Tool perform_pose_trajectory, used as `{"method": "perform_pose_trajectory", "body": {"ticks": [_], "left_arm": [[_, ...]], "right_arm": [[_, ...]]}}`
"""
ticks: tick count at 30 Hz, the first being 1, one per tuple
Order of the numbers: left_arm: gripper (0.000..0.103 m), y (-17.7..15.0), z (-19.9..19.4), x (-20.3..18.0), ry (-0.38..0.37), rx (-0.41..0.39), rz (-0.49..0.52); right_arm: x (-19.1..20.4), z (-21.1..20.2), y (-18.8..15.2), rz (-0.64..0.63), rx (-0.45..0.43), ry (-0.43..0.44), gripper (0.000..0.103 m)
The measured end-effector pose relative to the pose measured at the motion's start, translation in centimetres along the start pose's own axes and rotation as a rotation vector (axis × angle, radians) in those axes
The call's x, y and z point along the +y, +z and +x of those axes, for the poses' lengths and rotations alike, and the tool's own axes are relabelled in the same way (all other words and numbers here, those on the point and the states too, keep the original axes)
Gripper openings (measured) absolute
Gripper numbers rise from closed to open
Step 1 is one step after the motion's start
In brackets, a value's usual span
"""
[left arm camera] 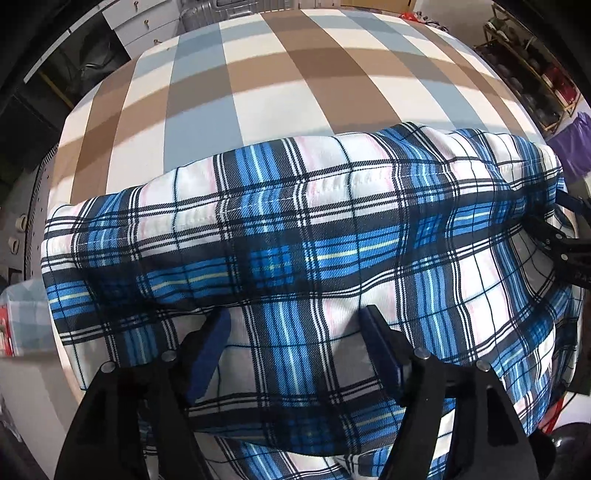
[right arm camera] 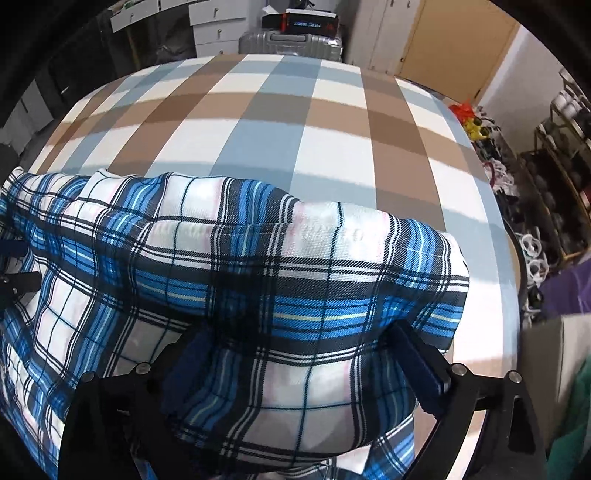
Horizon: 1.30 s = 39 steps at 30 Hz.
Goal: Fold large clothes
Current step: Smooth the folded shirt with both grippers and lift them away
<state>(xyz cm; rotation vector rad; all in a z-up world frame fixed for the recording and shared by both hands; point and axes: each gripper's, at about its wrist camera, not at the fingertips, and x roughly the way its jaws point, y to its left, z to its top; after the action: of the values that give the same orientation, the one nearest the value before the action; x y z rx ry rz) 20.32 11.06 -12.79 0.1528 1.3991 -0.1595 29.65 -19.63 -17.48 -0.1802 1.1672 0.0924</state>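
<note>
Checked tablecloth (left arm camera: pixel 288 92) in brown, grey-blue and white covers the work surface; storage clutter rings it.

Blue-white plaid garment (left arm camera: pixel 295 236) lies on the near half of the cloth, spanning almost the full width. Stitched hem runs left-right along its far edge, with a rounded, doubled-looking edge there, so it reads as already folded over once, top layer laid away from the person. Far half of the table is bare, likely room for the next fold.

Left gripper (left arm camera: pixel 295 339) points down over the near-left part of the garment, fingers apart, fabric lying between them but the blue pads (left arm camera: pixel 210 343) not pinching it. Right gripper (right arm camera: pixel 299 369) sits over the near-right part, fingers spread very wide, pads clear of the cloth. Judgement: both look like a release after laying the fold down, one hand per side to keep the hem straight.

Hard to tell:
- Garment type: shirt or trousers, no collar, sleeve or waistband in view.
- Near edge of the garment is cut off under both gripper bodies.
- Whether fingertips touch fabric: can't confirm.
- Layer count underneath is hidden.
- Right gripper's tip pokes in at the right edge of the left view; mostly cropped.
- Silver suitcase (right arm camera: pixel 291 42) and white drawers (right arm camera: pixel 214 29) beyond the far edge, shelves at far right blurred.
</note>
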Motion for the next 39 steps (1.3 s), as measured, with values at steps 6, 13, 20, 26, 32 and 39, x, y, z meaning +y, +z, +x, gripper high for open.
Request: {"method": "perform_pose_trajectory", "body": {"ticks": [6,13,20,26,32,39], "left_arm": [[0.071,3.5,0.6,0.8,0.003,0.001,-0.012],[0.081,5.4,1.3,0.9,0.010,-0.058,-0.048],[0.077,-2.3,-3.4,-1.1,-0.108,-0.149,0.015],[0.078,-7.1,-2.0,-4.6,-0.001,-0.103,0.116],[0.077,-6.7,-1.5,-4.9,0.020,-0.120,0.091],[0.077,-6.5,-8.6,-2.1,0.041,-0.336,0.117]], "right_arm": [[-1.0,1.8,4.7,-0.011,0.002,-0.006,0.097],[-2.3,3.0,7.8,-0.007,-0.070,-0.010,0.100],[-1.3,-3.2,2.6,-0.009,-0.156,0.135,0.073],[1.3,-1.4,-1.5,-0.057,-0.042,0.024,0.073],[2.4,-5.9,-2.0,-0.075,-0.133,0.037,0.073],[1.1,-7.7,2.9,0.021,-0.194,0.064,0.083]]}}
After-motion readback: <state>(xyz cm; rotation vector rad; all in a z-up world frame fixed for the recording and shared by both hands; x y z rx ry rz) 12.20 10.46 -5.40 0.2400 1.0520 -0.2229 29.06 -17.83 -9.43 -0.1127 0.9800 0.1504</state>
